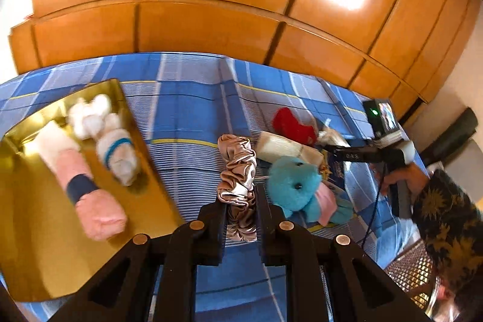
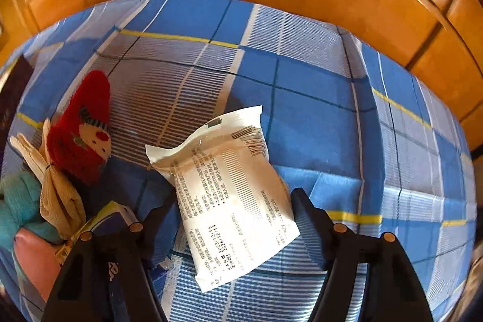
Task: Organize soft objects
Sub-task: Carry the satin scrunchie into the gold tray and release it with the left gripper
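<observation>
L gripper (image 1: pixel 240 198) is clamping the beige scrunchie (image 1: pixel 237 168), just right of the gold tray (image 1: pixel 36 246) on the bed; R gripper (image 2: pixel 232 219) is gaping around the white packet (image 2: pixel 229 201), pads not touching

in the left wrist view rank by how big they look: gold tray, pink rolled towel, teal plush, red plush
1. gold tray, by far the largest
2. pink rolled towel
3. teal plush, close to the towel in size, so that order is unsure
4. red plush, smallest, though it lies farther off and is partly hidden
</observation>
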Motion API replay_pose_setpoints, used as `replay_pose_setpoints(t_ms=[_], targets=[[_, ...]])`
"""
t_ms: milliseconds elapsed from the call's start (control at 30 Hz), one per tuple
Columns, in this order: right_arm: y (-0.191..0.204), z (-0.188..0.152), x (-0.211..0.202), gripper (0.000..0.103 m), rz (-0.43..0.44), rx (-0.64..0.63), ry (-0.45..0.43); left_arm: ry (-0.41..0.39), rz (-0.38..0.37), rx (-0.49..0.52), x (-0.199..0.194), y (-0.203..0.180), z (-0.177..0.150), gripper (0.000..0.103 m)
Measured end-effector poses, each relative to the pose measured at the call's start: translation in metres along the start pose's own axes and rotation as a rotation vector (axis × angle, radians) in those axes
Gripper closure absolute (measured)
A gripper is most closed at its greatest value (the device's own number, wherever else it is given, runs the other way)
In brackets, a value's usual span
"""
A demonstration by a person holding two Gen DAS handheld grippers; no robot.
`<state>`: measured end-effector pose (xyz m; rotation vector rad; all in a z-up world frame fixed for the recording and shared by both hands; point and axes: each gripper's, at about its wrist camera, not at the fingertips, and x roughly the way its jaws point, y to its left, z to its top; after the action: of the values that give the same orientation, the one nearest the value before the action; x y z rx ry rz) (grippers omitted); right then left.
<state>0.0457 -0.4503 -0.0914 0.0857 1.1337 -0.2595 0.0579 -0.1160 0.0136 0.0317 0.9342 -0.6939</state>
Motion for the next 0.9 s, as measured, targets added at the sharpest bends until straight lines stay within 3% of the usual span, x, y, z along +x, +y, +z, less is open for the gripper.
replay_pose_setpoints(t_ms=[500, 900], targets=[[0.003, -0.026, -0.011, 0.029, -0.005, 0.064, -0.123, -0.094, 0.243, -0.091, -0.046, 0.055, -0.019, 0.087], [0.003, -0.026, -0.01, 0.03, -0.036, 0.068, -0.142, -0.064, 0.296, -0.262, -0.053, 0.124, -0.038, 0.087]])
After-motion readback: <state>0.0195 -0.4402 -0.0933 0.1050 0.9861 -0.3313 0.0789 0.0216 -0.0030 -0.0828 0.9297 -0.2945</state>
